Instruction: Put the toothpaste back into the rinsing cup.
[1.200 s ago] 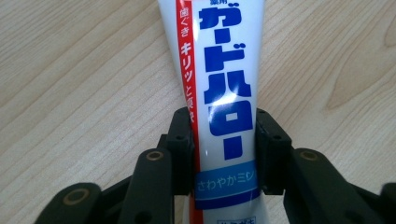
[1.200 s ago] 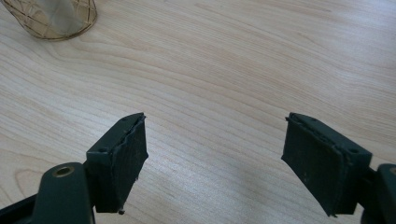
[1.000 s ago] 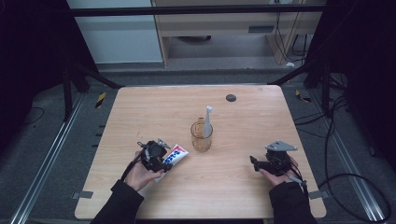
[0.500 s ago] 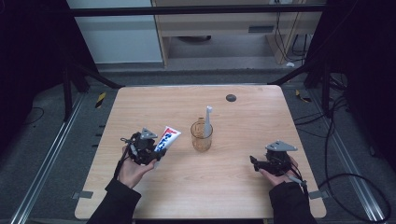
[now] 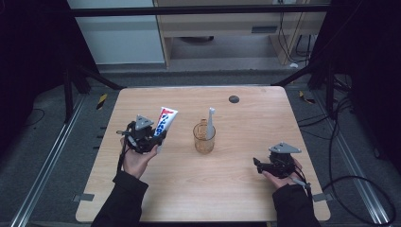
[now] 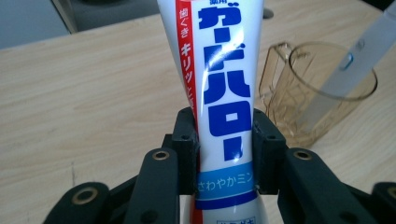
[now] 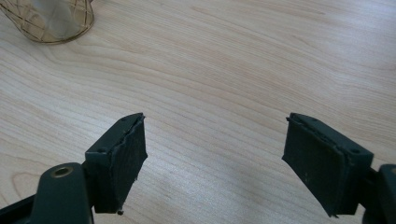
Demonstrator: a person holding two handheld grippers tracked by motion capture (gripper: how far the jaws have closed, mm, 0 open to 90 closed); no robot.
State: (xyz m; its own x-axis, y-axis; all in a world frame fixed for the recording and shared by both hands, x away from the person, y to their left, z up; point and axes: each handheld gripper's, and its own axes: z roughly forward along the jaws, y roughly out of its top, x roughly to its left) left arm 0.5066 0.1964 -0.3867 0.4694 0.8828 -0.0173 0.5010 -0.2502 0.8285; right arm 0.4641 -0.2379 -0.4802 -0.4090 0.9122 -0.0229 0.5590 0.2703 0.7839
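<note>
A white toothpaste tube (image 5: 165,122) with blue and red lettering stands tilted up off the table, held near its lower end by my left gripper (image 5: 153,139). In the left gripper view both pads press the sides of the toothpaste tube (image 6: 225,88). To its right stands an amber see-through cup (image 5: 204,138) with a white toothbrush (image 5: 210,122) leaning in it; the cup (image 6: 317,93) is just beyond the tube in the left gripper view. My right gripper (image 5: 259,163) rests low at the table's right front, its jaws wide apart over bare wood (image 7: 215,154).
A small dark round spot (image 5: 233,99) lies near the table's far edge. The wooden table (image 5: 265,118) has bare room in the middle and at the front. Black frame posts and cables surround it on the floor.
My left gripper has lifted the toothpaste tube off the table and tipped it upright, moving a little left and away. The right gripper has stayed put.
</note>
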